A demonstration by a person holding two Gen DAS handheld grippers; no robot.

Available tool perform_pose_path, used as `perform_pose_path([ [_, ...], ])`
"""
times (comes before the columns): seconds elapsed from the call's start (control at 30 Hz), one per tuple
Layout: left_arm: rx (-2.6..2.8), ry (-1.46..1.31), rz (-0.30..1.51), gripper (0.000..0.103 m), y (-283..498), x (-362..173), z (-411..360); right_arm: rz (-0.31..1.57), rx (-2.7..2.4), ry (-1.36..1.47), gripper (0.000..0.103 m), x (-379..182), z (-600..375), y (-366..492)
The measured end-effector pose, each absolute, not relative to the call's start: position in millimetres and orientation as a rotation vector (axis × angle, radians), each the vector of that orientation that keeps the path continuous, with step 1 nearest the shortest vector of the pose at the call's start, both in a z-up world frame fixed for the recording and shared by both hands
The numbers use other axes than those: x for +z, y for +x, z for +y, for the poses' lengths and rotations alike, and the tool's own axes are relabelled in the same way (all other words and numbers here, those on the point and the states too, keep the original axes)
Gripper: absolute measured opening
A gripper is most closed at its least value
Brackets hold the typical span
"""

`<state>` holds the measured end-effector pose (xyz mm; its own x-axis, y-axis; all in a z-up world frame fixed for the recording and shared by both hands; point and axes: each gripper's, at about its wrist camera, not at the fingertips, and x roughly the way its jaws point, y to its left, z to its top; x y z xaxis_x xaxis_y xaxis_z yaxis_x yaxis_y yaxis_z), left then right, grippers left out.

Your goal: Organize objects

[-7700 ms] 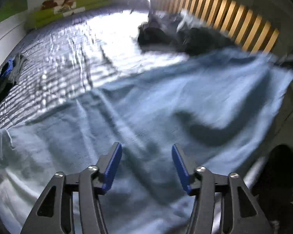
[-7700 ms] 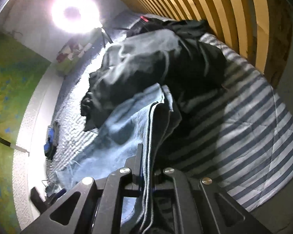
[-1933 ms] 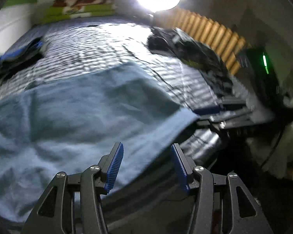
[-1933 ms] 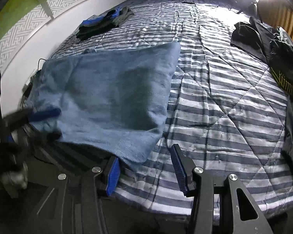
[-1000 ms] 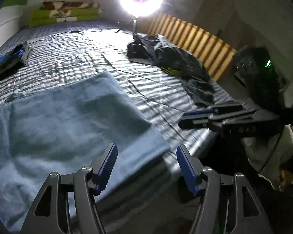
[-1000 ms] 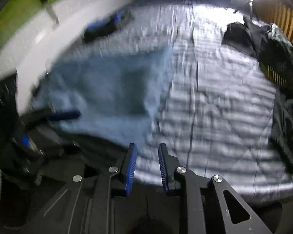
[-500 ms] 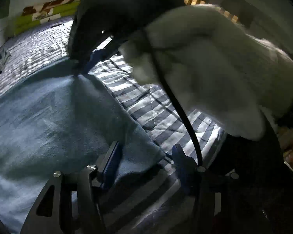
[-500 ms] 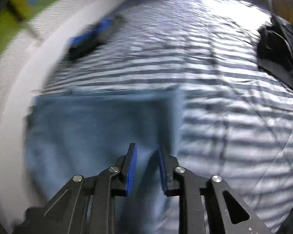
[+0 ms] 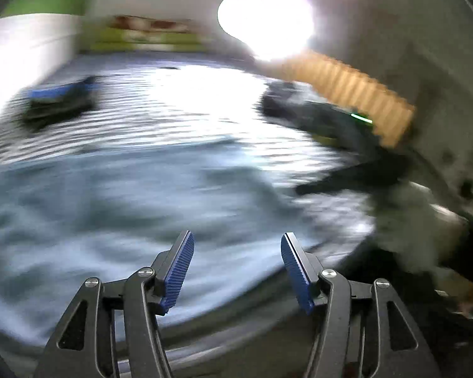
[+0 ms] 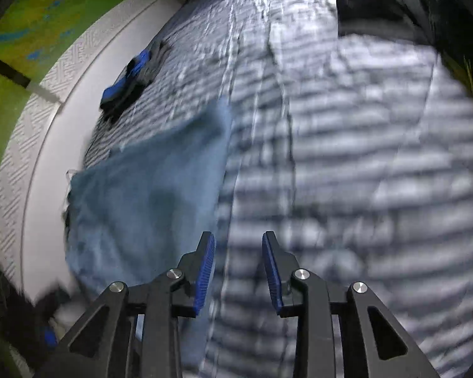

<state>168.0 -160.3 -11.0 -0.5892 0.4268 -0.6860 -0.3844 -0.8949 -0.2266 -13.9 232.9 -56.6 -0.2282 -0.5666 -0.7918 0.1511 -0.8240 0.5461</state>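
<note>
While blue towel [image 10: 148, 195] lies flat, long axis up the bed [image 10: 362, 189] | left hand-held gripper [image 9: 235, 267] opening, empty | right hand-held gripper [image 10: 238, 267] opening, empty

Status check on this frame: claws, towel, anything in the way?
Left claw and right claw empty, jaws opening. Blue towel flat on striped bed. Nothing blocking.

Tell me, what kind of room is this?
Most likely a bedroom. A wide bed with a striped quilt fills the view, a blue towel lies spread on it, and a slatted wooden headboard stands along one side.
</note>
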Motion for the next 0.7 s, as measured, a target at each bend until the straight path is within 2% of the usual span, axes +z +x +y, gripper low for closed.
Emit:
perform_pose_path([
  [0.07,2.556,-1.221,-0.112,0.064,157.8,-32.9,-197.7,-0.428,-2.106,1.601,0.028,-60.2,220.9,-7.4],
  [0.13,2.547,-1.430,-0.179,0.062,153.4,-67.4,-225.9,-0.270,-2.187,1.600,0.028,-50.0,209.0,-3.8],
  [0.17,2.533,-1.400,-0.240,0.060,161.5,-74.4,-238.3,-0.232,-2.224,1.586,0.028,-41.3,204.9,-4.7],
  [0.3,2.580,-1.287,-0.214,0.070,173.2,-44.2,-247.7,-0.202,-2.226,1.461,0.029,10.0,185.0,-21.0],
  [0.43,2.650,-1.228,-0.223,0.071,126.2,-14.6,-247.1,-0.133,-2.130,1.386,0.029,40.1,128.1,-65.0],
  [0.57,2.635,-1.257,-0.243,0.070,77.0,-15.6,-246.5,-0.166,-1.944,1.387,0.029,35.8,63.2,-111.8],
  [0.7,2.575,-1.436,-0.205,0.070,60.3,-63.0,-248.3,-0.185,-1.778,1.441,0.029,4.4,-5.9,-155.6],
])
